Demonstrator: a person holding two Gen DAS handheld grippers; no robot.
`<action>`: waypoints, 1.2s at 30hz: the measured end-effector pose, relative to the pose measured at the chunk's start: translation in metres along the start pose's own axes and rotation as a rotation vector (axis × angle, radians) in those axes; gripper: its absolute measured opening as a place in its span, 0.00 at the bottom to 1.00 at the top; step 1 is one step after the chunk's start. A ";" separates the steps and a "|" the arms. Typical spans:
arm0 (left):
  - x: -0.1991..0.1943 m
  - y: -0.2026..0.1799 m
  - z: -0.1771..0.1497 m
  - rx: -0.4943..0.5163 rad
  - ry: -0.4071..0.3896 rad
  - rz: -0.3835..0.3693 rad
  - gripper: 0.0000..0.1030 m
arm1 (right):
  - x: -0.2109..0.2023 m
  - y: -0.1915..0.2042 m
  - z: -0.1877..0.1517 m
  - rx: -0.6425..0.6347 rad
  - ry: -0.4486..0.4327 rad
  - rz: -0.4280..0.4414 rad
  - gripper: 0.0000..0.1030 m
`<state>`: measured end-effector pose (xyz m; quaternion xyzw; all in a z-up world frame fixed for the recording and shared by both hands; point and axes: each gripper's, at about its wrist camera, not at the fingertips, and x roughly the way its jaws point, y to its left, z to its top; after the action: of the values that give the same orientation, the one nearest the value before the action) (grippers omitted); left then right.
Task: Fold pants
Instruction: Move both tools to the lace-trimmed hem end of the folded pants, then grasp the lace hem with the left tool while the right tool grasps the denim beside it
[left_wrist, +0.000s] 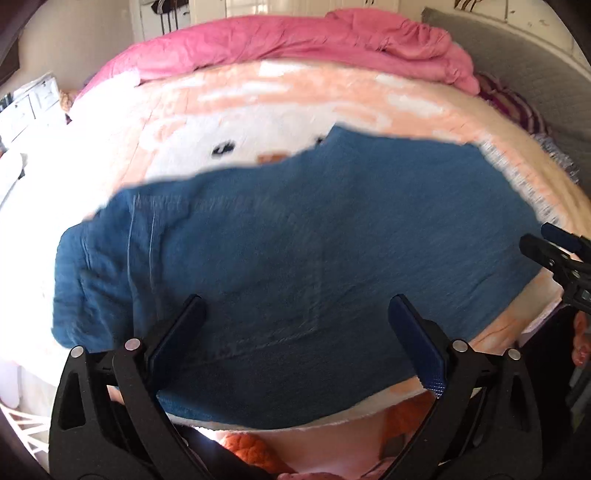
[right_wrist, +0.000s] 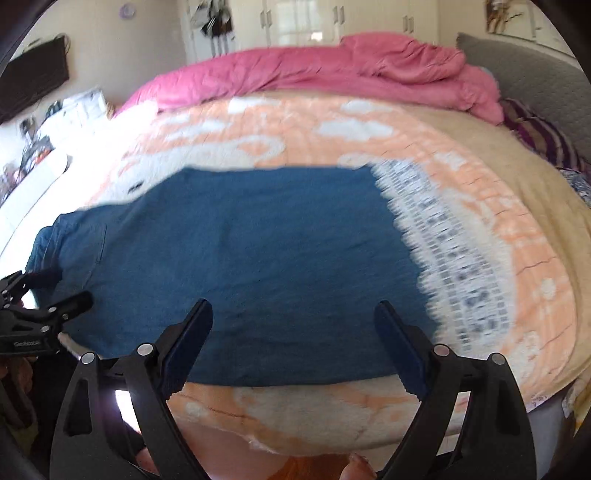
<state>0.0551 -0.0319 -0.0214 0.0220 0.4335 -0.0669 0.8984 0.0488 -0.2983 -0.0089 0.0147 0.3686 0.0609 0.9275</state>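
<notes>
The blue denim pants (left_wrist: 288, 258) lie flat and folded on the peach and white blanket (left_wrist: 258, 96) of the bed; they also show in the right wrist view (right_wrist: 243, 273). My left gripper (left_wrist: 295, 302) is open and empty, hovering over the near edge of the pants. My right gripper (right_wrist: 291, 310) is open and empty, over the pants' near right part. The right gripper shows at the right edge of the left wrist view (left_wrist: 554, 251); the left gripper shows at the left edge of the right wrist view (right_wrist: 44, 295).
A crumpled pink duvet (left_wrist: 295, 48) lies along the far side of the bed. A grey headboard (left_wrist: 524, 62) and striped purple pillow (left_wrist: 513, 107) are at the right. White furniture (left_wrist: 29, 103) stands at the left. Cupboards line the far wall.
</notes>
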 end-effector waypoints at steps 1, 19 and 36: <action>-0.003 -0.003 0.006 0.006 -0.010 -0.008 0.91 | -0.005 -0.007 0.003 0.021 -0.019 -0.015 0.91; 0.072 -0.144 0.143 0.233 0.043 -0.201 0.91 | 0.003 -0.115 -0.014 0.388 0.020 0.036 0.93; 0.167 -0.201 0.190 0.291 0.204 -0.498 0.76 | 0.005 -0.108 -0.022 0.416 -0.019 0.168 0.61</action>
<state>0.2768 -0.2667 -0.0300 0.0503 0.4995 -0.3439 0.7936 0.0487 -0.4051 -0.0363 0.2371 0.3620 0.0602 0.8995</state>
